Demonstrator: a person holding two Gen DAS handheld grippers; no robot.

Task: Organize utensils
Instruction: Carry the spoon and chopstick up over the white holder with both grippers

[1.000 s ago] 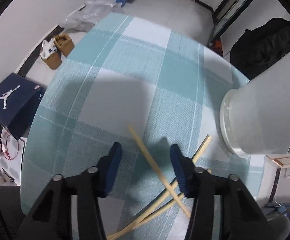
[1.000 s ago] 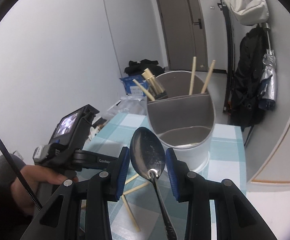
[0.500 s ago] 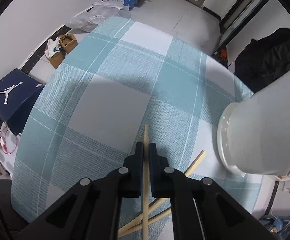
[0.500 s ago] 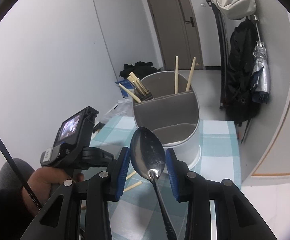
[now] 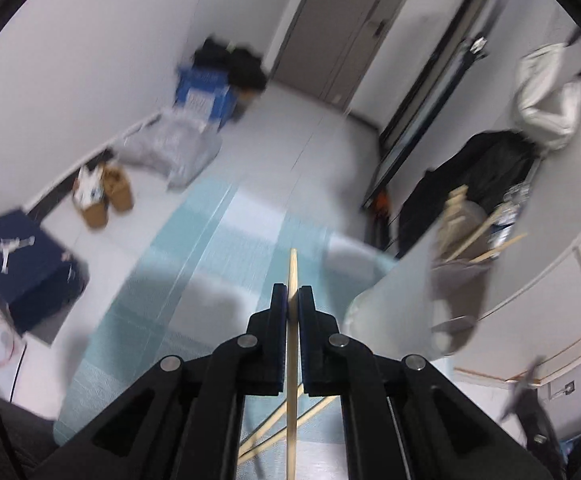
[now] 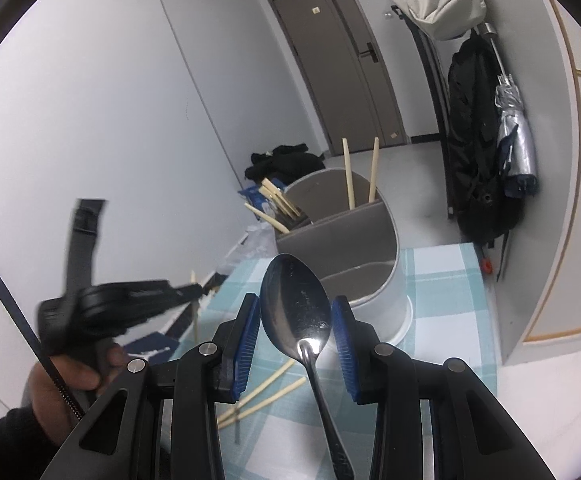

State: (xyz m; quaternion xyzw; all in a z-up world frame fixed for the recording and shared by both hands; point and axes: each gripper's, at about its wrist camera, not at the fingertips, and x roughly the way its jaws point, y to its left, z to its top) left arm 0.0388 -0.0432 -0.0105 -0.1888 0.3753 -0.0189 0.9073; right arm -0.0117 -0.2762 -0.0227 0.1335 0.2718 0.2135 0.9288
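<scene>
Checked teal cloth covers the worktop point(image 6: 442, 276), and beyond its far edge lie pale floor and a grey door. Nearest to me, my right claw point(image 6: 295, 338) frames a steel spoon point(image 6: 296, 312), bowl up and handle running back toward me between the blue pads. The pads stand clear of the bowl on both sides, so I cannot tell from this view what pinches the handle lower down. Under it, loose chopsticks point(image 6: 268, 390) lie crossed on the cloth near the worktop's near edge.

My left claw point(image 5: 293, 312) is pressed together on a single chopstick point(image 5: 291, 360), which runs straight along the fingers with its tip poking out ahead. That view is smeared, so I judge the hand is mid-swing, lifted off the cloth and tilted upward toward the room.

Farther on, toward the far right corner, stands the divided holder point(image 6: 342, 256) with chopsticks already upright in its back compartments and the front one seemingly empty.

I judge this as the carrying step: the next move calls for bringing the stick tip-down over a back compartment, then parting the claw.
</scene>
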